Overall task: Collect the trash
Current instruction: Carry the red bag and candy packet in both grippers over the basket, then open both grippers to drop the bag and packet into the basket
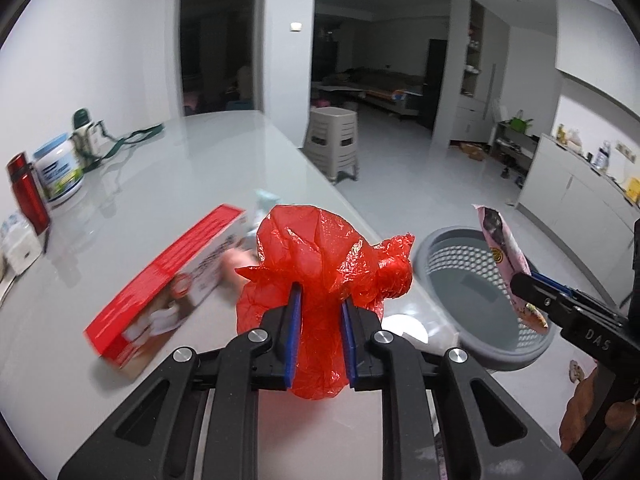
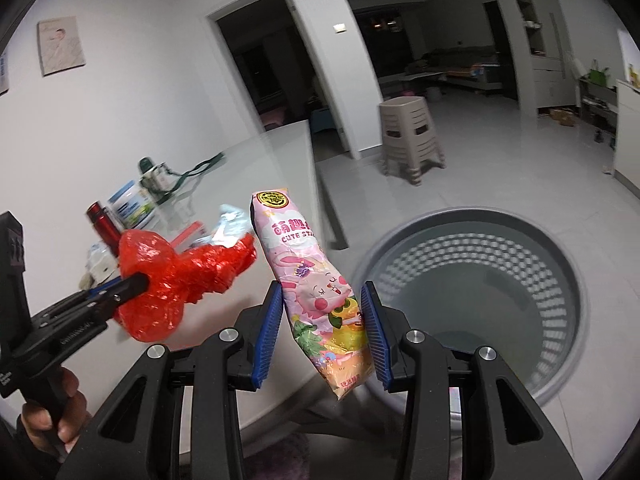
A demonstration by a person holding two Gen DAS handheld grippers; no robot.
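My left gripper (image 1: 322, 294) is shut on a crumpled red plastic bag (image 1: 320, 248), held just above the white table (image 1: 180, 168) near its right edge. In the right wrist view the same bag (image 2: 172, 280) bulges around the left gripper (image 2: 138, 280). My right gripper (image 2: 320, 286) is shut on a pink snack packet (image 2: 316, 276) with a cartoon rabbit, held upright. From the left wrist view, the packet (image 1: 504, 248) and right gripper (image 1: 524, 286) hang over the near rim of a grey perforated basket (image 1: 460, 280). That basket (image 2: 560, 280) stands on the floor beside the table.
A red-and-white box (image 1: 168, 280) and a pale crumpled wrapper (image 1: 264, 200) lie on the table behind the bag. A red bottle (image 1: 26, 192) and a white tub (image 1: 60, 168) stand at the far left. Stacked beige stools (image 1: 332, 140) stand on the floor beyond the table.
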